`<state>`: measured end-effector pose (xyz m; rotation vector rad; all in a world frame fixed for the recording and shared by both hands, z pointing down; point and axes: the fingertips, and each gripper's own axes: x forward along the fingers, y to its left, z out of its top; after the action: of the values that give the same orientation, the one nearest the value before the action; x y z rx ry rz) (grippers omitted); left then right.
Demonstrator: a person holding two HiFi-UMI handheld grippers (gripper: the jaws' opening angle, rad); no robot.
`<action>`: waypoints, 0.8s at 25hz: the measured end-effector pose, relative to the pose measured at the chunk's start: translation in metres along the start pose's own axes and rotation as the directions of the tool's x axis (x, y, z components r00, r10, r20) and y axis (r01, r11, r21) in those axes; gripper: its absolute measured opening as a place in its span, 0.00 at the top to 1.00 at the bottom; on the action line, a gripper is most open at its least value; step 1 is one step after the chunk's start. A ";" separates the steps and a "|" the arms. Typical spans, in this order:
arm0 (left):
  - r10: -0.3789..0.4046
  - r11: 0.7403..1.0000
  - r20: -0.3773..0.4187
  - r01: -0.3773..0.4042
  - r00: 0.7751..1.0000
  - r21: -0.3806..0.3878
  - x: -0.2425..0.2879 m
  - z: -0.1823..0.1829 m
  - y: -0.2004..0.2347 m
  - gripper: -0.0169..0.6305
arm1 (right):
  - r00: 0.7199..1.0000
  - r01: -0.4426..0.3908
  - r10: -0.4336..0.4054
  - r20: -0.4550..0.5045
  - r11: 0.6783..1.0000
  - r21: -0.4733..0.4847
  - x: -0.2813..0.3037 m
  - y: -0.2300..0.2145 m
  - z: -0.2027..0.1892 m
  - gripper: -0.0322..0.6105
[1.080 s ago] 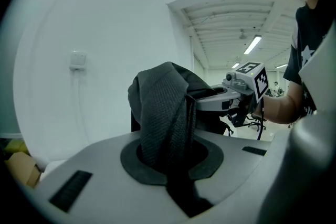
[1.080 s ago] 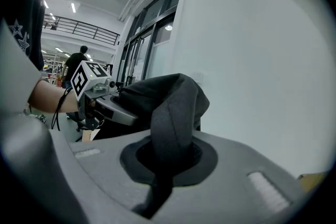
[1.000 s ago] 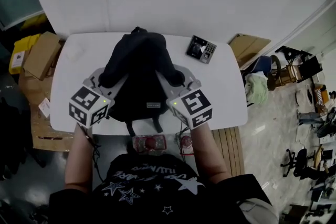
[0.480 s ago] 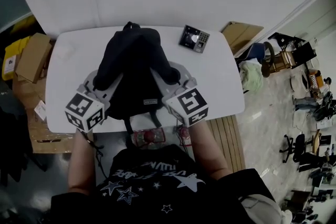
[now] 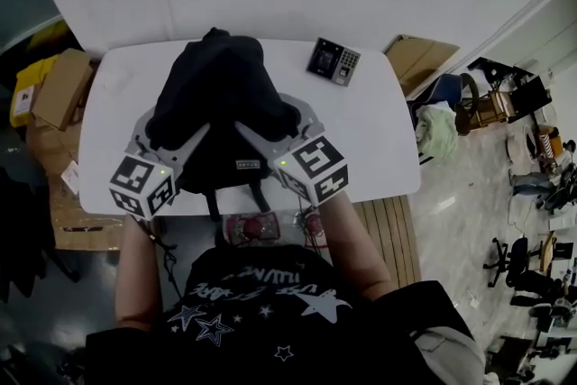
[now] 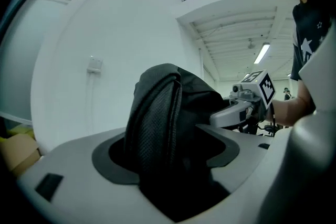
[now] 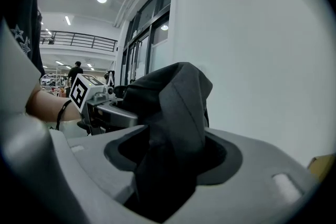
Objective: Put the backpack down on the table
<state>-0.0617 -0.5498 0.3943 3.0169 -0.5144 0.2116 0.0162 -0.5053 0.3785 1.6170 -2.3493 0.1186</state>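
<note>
The black backpack (image 5: pixel 216 95) sits upright on the white table (image 5: pixel 379 149), its straps hanging over the near edge. My left gripper (image 5: pixel 167 129) is at its left side and my right gripper (image 5: pixel 275 120) at its right side. On both, the jaws are opening into a wide V. In the left gripper view a mesh shoulder strap (image 6: pixel 157 128) stands loose between the jaws, with gaps at both pads. The right gripper view shows a fold of the backpack (image 7: pixel 173 113) between its jaws, also unpressed.
A black keypad device (image 5: pixel 334 61) lies on the table's far right. Cardboard boxes (image 5: pixel 59 90) stand on the floor to the left. Chairs and clutter (image 5: pixel 491 108) fill the floor to the right. A white wall rises right behind the table.
Both grippers were shut on the backpack's sides; their jaws have now spread apart. The backpack stays standing on the table.
</note>
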 end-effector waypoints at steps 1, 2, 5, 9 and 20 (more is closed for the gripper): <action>0.023 1.000 0.000 -0.023 1.000 0.004 -0.002 -0.001 0.001 0.46 | 1.000 -0.001 0.001 0.000 1.000 -0.004 -0.001 0.000 0.000 0.51; 0.047 0.999 0.003 -0.047 0.999 0.006 -0.004 -0.001 0.003 0.42 | 1.000 0.002 -0.002 0.003 1.000 -0.009 -0.002 0.000 0.000 0.48; 0.110 0.994 0.015 -0.110 0.994 0.009 -0.015 0.001 0.005 0.36 | 1.000 0.023 -0.022 0.022 1.000 -0.016 -0.007 -0.003 0.001 0.40; 0.178 0.984 0.004 -0.178 0.984 0.016 -0.028 0.002 0.006 0.36 | 0.997 0.042 -0.041 0.062 0.999 -0.023 -0.018 -0.013 0.006 0.38; 0.376 0.924 0.047 -0.379 0.925 0.055 -0.057 0.024 -0.008 0.36 | 0.987 -0.011 0.021 0.159 0.998 -0.064 -0.051 -0.021 0.017 0.39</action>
<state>-0.1096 -0.5262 0.3616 2.9546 -1.1134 0.1973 0.0489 -0.4706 0.3458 1.6331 -2.4575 -0.0838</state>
